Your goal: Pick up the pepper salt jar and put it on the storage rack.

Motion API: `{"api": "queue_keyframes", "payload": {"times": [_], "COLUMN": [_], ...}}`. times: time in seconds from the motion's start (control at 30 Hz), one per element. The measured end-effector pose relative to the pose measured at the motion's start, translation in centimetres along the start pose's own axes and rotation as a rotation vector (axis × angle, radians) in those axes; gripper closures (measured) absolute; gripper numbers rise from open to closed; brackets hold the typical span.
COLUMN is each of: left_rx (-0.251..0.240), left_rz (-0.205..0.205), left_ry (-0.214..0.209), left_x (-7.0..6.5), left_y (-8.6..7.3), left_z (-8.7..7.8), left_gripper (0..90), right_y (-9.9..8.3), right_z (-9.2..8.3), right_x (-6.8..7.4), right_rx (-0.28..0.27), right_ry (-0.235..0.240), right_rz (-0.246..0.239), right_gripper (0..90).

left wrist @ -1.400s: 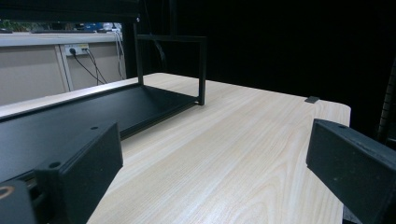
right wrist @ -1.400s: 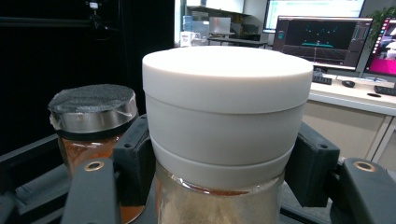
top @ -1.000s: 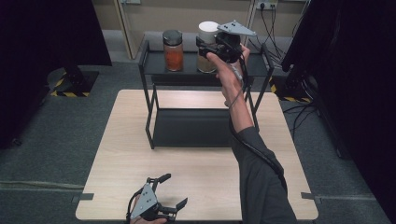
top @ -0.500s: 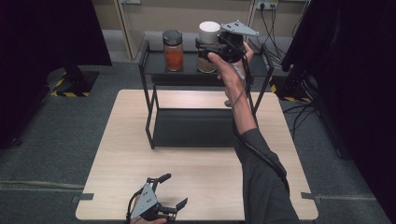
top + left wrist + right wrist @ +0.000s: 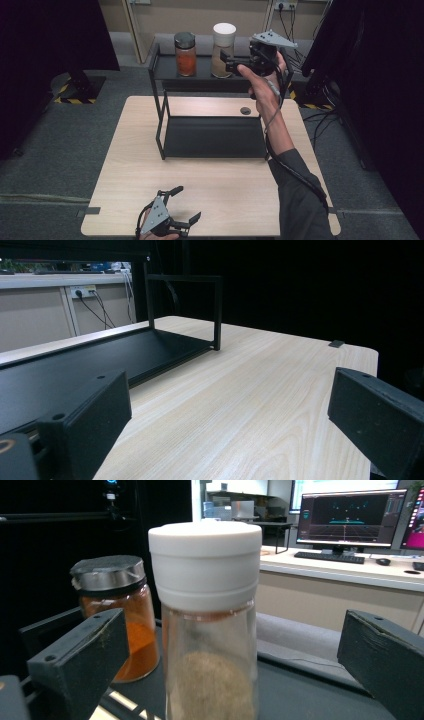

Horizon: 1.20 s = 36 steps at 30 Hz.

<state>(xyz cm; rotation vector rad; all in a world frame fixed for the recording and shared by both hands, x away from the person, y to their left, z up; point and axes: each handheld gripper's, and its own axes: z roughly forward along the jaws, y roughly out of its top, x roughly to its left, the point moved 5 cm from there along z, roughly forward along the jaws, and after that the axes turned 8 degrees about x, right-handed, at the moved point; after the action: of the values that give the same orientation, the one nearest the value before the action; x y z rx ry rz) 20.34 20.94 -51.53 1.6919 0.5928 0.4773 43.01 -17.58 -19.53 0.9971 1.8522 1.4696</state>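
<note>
Item: white-capped jar (image 5: 223,49), standing on the top shelf (image 5: 200,80) of the black rack, upper centre of the high view, beside the orange jar (image 5: 185,54). Our right claw (image 5: 231,61) has just been opening; its jaws now stand apart, the jar between them but untouched, and it has drawn back to the right. We judge the jar delivered. Left claw (image 5: 186,204), bottom of frame over the tabletop (image 5: 220,185), apart, holding nothing.

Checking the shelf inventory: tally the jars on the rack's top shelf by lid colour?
White lid: 1, the white-lidded jar of brownish powder
Dark metal lid: 1, the orange spice jar
Total: 2
</note>
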Motion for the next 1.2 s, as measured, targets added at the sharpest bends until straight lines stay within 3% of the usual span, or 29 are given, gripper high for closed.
{"api": "queue_keyframes", "payload": {"times": [0.63,1.2], "left_rx": [0.002,0.004], "left_rz": [0.0,-0.001], "left_ry": [0.005,0.008], "left_x": [0.0,0.0], "left_y": [0.0,-0.1], "left_z": [0.0,0.1], "left_gripper": [3.4,3.4], "right_y": [-3.6,-7.1], "right_z": [-2.7,-5.4], "right_x": [0.2,0.9], "right_rx": [-0.035,-0.06], "right_ry": [0.133,0.176], "right_rz": [-0.018,-0.095], "right_gripper": [0.4,0.4]}}
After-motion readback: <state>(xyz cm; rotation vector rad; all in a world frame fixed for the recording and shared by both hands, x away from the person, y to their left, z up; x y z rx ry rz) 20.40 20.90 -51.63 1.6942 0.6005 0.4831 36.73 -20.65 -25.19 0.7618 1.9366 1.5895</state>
